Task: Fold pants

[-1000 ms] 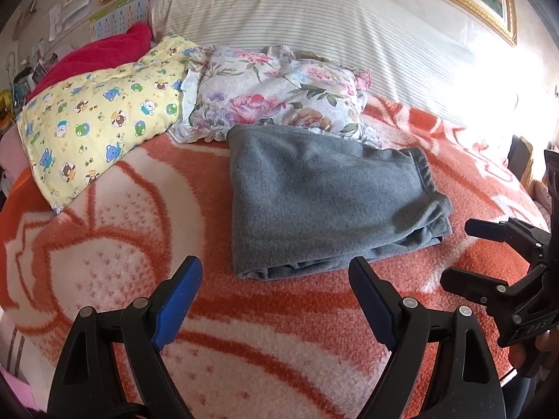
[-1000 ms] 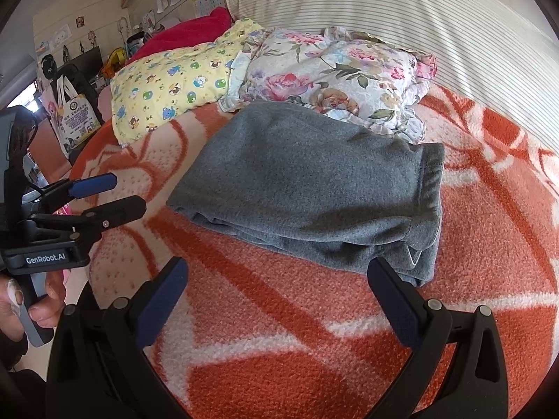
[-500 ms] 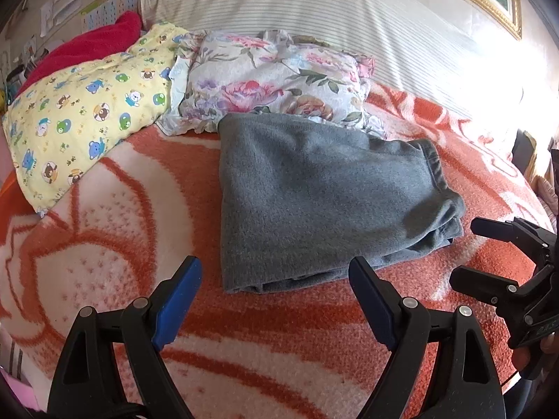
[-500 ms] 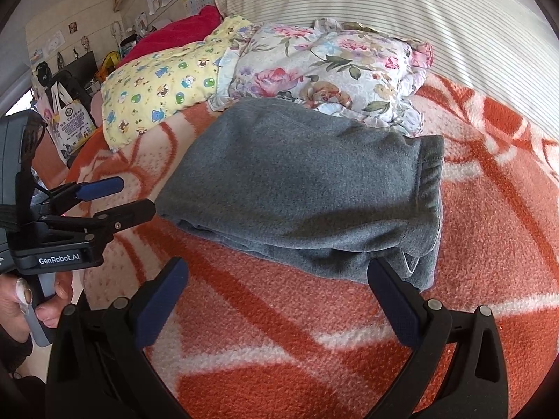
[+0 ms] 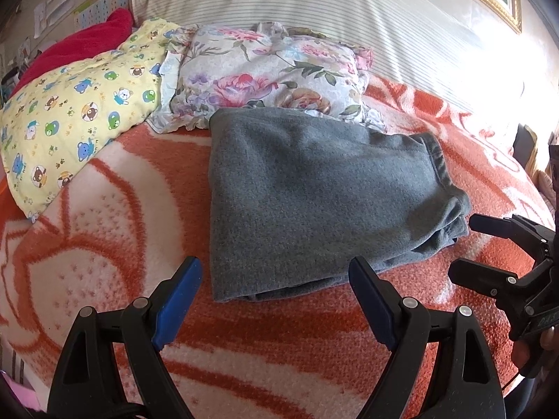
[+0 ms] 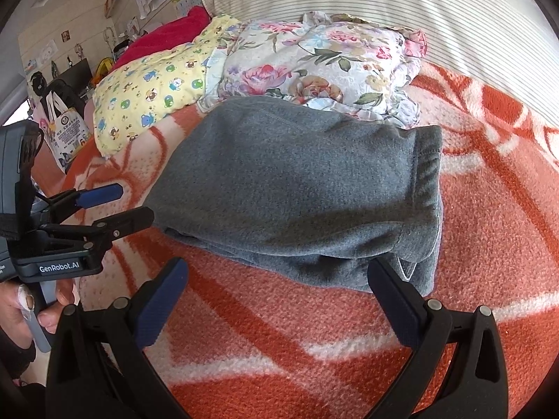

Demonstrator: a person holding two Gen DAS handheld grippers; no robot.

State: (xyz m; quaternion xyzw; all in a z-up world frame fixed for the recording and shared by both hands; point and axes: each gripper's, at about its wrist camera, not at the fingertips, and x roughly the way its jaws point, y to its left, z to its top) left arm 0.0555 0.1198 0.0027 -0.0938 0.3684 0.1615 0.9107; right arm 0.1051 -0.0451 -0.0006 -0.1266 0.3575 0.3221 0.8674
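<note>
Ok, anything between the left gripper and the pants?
Nothing: only bare blanket between the open left gripper and the pants, seen in the left wrist view.

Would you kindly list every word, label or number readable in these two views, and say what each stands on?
"GenRobot.AI": white print on the body of the left gripper, right wrist view.
Number chart on the wall: too small to read.
Tote bag print: blurred, unreadable.
Label on the right gripper: cut off, unreadable.

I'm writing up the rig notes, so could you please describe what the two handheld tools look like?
Both are black plastic. The left tool has two angled fingers with blue pads and silver rivets; its body carries white "GenRobot.AI" lettering. The right tool matches, with dark blue pads.
</note>
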